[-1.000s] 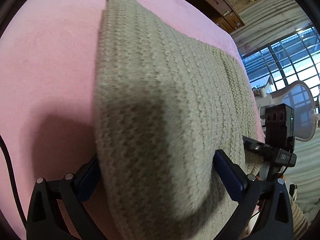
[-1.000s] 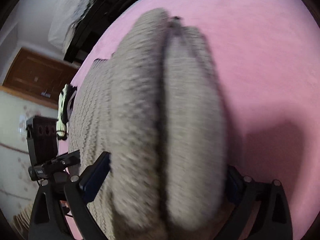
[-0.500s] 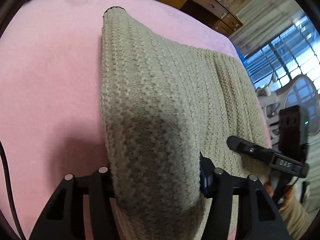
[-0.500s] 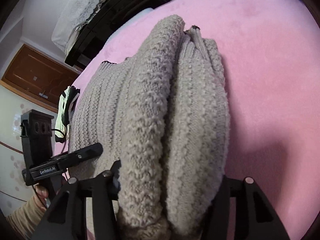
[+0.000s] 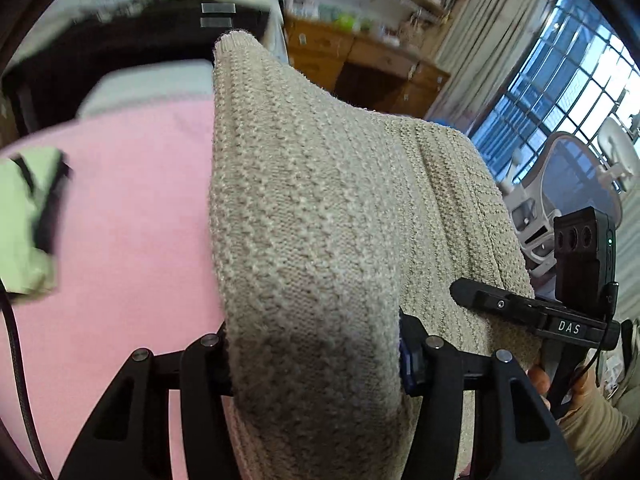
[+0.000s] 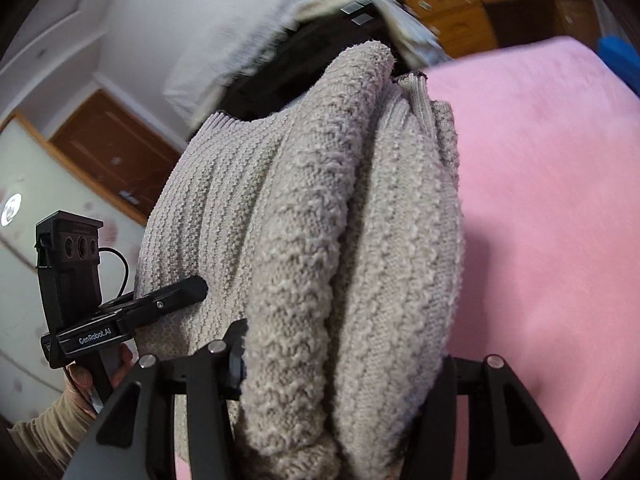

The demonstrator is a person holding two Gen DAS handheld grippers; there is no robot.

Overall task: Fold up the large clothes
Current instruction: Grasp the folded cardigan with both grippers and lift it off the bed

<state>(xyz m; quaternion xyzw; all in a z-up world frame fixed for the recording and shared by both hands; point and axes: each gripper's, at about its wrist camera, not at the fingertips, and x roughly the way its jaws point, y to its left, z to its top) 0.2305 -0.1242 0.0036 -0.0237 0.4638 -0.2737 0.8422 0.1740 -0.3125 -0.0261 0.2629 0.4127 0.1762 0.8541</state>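
Each tool, left (image 5: 316, 354) and right (image 6: 340, 364), grips one end of the beige sweater (image 5: 320, 216), which stretches between them above the pink surface (image 5: 132, 208).

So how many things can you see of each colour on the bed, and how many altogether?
Beige: 1, the sweater, held up over the bed by both grippers
Pink: 1, the blanket
Green: 1, a cloth at the blanket's edge, too blurred to name
Total: 3
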